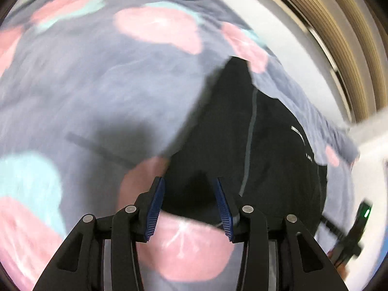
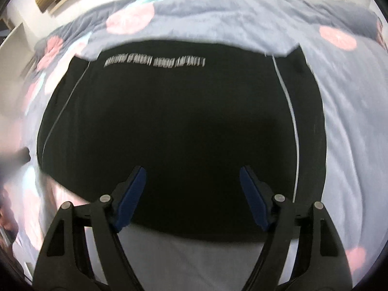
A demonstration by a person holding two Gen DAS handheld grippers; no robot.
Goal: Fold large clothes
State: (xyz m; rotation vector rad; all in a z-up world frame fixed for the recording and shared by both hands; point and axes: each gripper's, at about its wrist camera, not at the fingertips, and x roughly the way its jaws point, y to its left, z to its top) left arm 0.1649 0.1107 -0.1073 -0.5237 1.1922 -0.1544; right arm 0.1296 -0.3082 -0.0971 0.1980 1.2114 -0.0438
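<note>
Both grippers, left (image 1: 189, 206) and right (image 2: 192, 198), hang with jaws spread, gripping nothing; ahead, the garment (image 2: 169, 126) lies flat on the bed (image 2: 351, 121), seemingly part-folded.

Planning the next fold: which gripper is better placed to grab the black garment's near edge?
Right. The right gripper hangs open, centred over the black garment; the left gripper, also open, sits at its corner.
</note>
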